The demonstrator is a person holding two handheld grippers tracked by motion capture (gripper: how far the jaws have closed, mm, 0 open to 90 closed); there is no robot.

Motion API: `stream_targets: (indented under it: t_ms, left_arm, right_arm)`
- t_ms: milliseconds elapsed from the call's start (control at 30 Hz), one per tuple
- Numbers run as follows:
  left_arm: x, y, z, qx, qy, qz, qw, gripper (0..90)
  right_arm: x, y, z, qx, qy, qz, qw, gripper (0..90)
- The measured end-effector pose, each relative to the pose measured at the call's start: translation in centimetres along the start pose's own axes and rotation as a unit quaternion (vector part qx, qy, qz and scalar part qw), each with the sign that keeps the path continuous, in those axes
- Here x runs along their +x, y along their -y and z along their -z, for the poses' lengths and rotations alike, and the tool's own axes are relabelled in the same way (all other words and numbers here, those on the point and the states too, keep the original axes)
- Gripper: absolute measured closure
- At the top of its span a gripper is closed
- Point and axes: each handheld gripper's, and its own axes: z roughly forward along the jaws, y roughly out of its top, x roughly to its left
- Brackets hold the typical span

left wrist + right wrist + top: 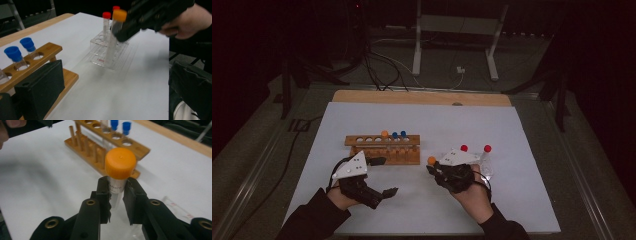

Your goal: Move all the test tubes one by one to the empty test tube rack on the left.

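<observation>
My right gripper (435,169) (117,187) is shut on a clear tube with an orange cap (431,160) (120,163) (116,32), gripping it just below the cap and holding it tilted above the white mat. In the left gripper view the tube hangs over a clear plastic rack (105,55) (486,169) that holds two red-capped tubes (106,15) (464,148). A wooden rack (382,148) (100,147) (37,60) carries one orange-capped tube (384,134) and two blue-capped tubes (395,135) (12,53) (126,126). My left gripper (384,176) (115,75) stands open beside the wooden rack, with nothing between its fingers.
A white mat (432,125) covers the wooden table (422,97). Cables (377,70) and a white stand's legs (454,45) lie on the floor beyond the table's far edge. Dark frame posts (287,85) flank the table.
</observation>
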Motion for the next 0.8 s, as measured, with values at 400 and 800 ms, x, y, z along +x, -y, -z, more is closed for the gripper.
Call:
stream_targets:
  t_ms: [400,800]
  left_arm:
    - [-0.8,-1.2,-0.4,-0.008,0.016,0.005,0.9998,1.5]
    - [-1.4,-2.2,-1.2,-0.013,0.006,0.003,0.9999,12.0]
  right_arm:
    - [2.1,0.7,-1.5,0.023,-0.042,0.015,0.9987,74.8]
    - [3.5,0.8,-1.9,0.027,-0.064,0.027,0.9972,74.8]
